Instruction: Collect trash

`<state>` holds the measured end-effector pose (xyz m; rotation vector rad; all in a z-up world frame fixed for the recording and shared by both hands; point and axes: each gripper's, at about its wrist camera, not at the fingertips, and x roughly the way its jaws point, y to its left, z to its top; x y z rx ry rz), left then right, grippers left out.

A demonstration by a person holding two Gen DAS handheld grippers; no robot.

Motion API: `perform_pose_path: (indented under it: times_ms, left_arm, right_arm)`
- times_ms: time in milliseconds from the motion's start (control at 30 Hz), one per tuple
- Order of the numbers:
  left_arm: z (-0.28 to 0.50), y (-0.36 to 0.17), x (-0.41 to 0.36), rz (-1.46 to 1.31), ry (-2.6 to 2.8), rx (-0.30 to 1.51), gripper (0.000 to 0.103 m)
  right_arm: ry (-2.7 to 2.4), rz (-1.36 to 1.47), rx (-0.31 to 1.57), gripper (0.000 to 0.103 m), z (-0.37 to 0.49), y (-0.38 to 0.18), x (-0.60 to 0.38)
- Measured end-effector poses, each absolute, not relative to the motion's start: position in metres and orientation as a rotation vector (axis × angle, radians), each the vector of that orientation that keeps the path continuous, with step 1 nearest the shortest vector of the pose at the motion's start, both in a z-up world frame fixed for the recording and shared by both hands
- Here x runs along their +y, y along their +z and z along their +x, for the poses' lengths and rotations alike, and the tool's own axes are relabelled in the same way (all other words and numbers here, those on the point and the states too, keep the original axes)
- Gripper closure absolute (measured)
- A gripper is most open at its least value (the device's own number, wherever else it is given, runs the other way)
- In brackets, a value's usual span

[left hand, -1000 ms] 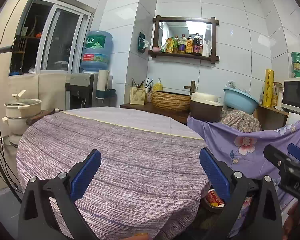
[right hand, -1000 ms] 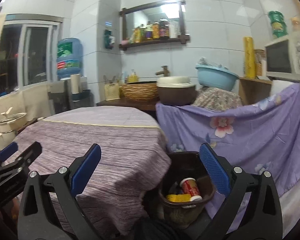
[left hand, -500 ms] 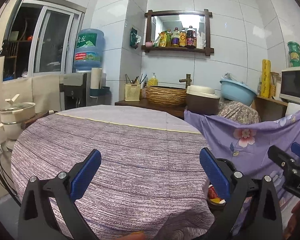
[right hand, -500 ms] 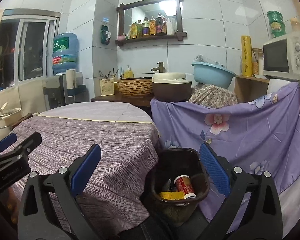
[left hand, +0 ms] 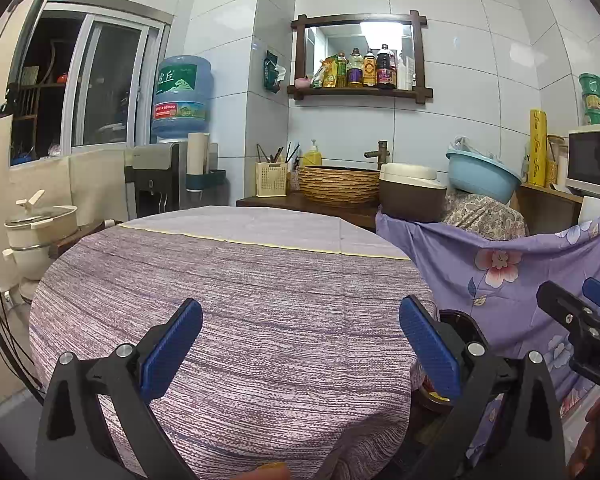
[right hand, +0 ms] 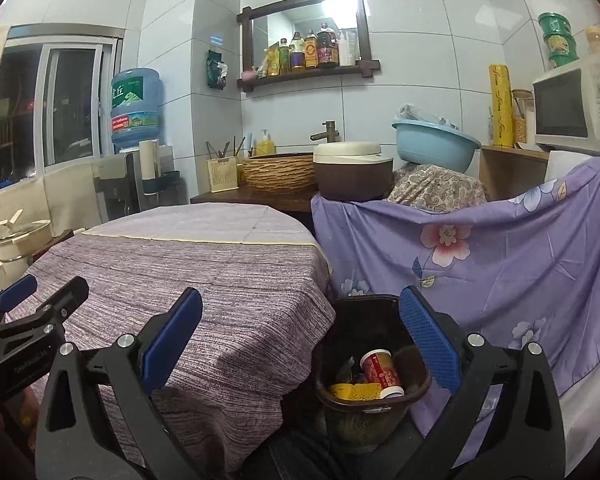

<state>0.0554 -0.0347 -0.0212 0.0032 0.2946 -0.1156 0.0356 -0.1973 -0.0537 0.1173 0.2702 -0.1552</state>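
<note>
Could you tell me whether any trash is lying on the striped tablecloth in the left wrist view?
No, the tablecloth shows only bare fabric between the open left gripper fingers.

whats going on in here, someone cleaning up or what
A person is collecting trash with a hand-held gripper in each hand. The left hand-held gripper and the right hand-held gripper are both open and hold nothing. No trash shows on the round table with its purple cloth. The brown bin beside it already holds a red cup and a yellow wrapper, so the pickup looks about done.
</note>
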Motion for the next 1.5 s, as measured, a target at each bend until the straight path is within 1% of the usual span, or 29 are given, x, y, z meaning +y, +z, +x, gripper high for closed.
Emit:
perform_pose_path:
  times_ms: [1100, 1500]
  left_arm:
    - [0.061, -0.019, -0.054, 0.038, -0.132, 0.306, 0.005]
    - [0.059, -0.016, -0.056, 0.042, -0.142, 0.281, 0.005]
  right_arm:
    - [-0.203, 0.145, 0.257, 0.006, 0.033, -0.055, -0.217]
    - [-0.211, 0.138, 0.247, 0.006, 0.031, -0.053, -0.219]
